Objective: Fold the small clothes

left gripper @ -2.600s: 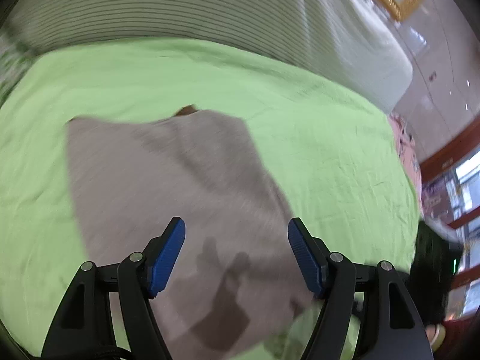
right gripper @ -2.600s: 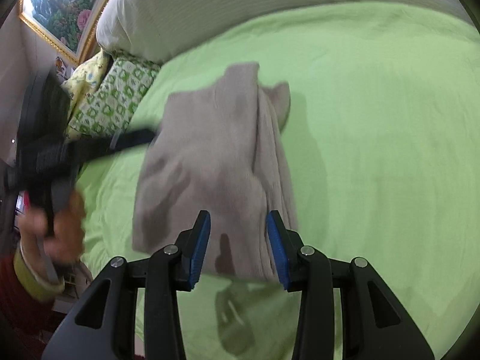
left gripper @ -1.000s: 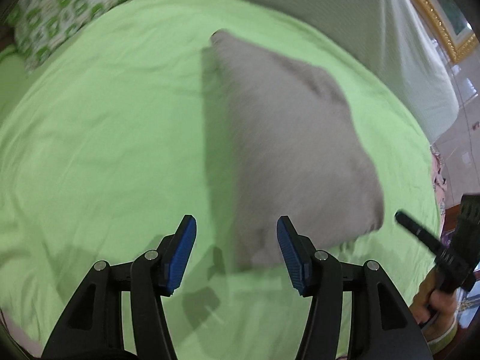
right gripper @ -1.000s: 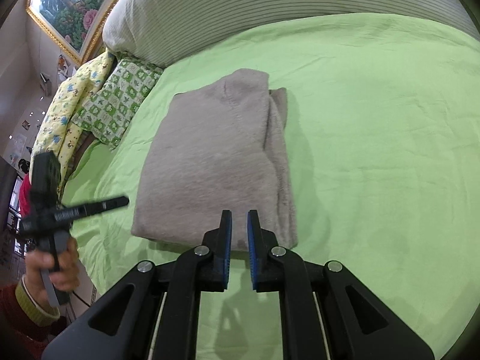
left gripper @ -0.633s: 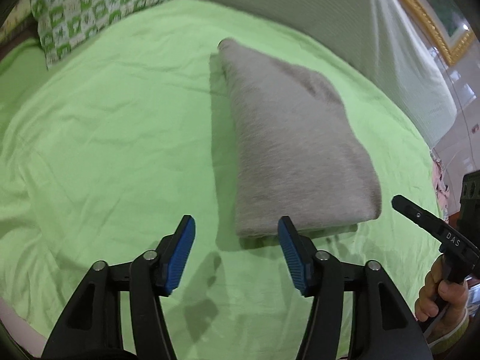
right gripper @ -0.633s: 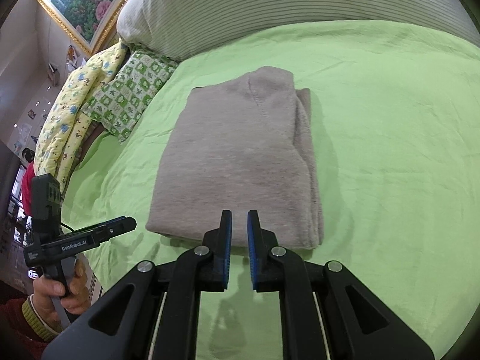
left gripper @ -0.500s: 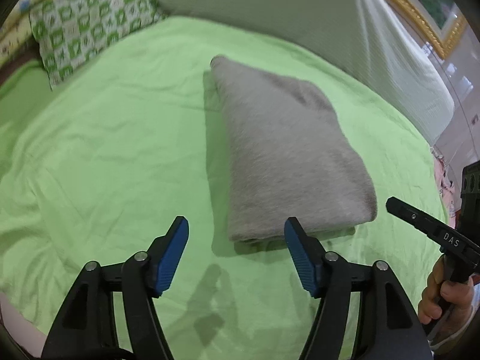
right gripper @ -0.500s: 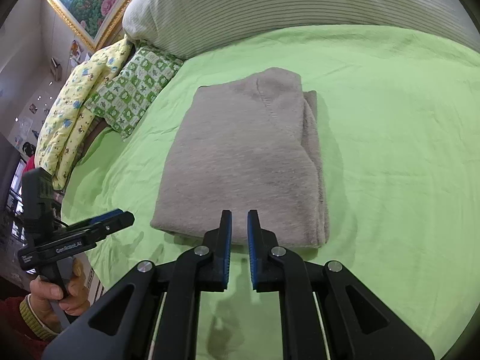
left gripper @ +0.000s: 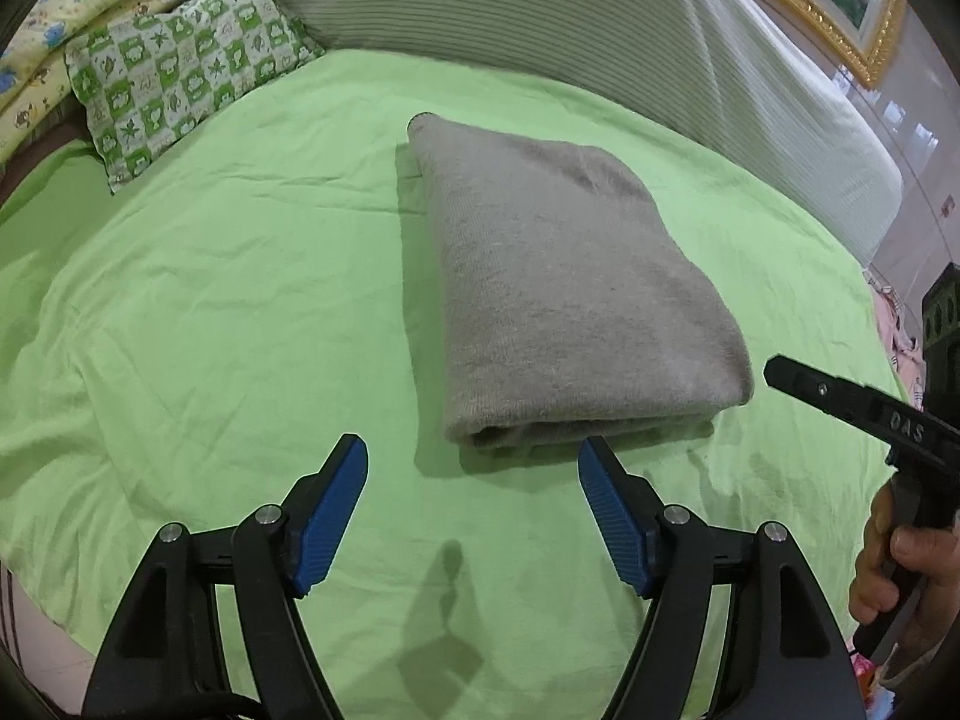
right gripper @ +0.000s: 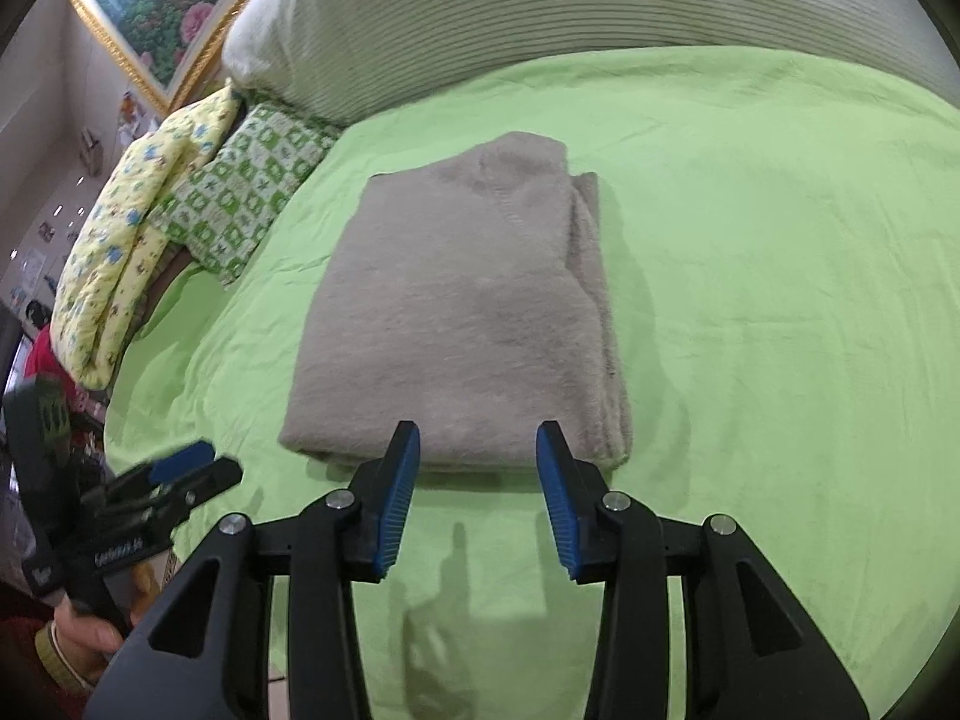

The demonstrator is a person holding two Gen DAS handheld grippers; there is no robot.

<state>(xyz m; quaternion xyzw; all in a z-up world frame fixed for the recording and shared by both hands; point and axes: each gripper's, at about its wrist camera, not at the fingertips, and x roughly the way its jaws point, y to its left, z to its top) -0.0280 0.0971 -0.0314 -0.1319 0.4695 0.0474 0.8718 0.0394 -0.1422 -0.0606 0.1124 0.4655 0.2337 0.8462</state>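
A folded grey garment (left gripper: 570, 294) lies on the green bedsheet (left gripper: 240, 300), left gripper (left gripper: 471, 507) and right gripper (right gripper: 477, 495) both spread wide, empty, just near of it.

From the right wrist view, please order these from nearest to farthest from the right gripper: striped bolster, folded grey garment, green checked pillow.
From the right gripper:
1. Folded grey garment, directly ahead.
2. Green checked pillow, far left.
3. Striped bolster, along the back.
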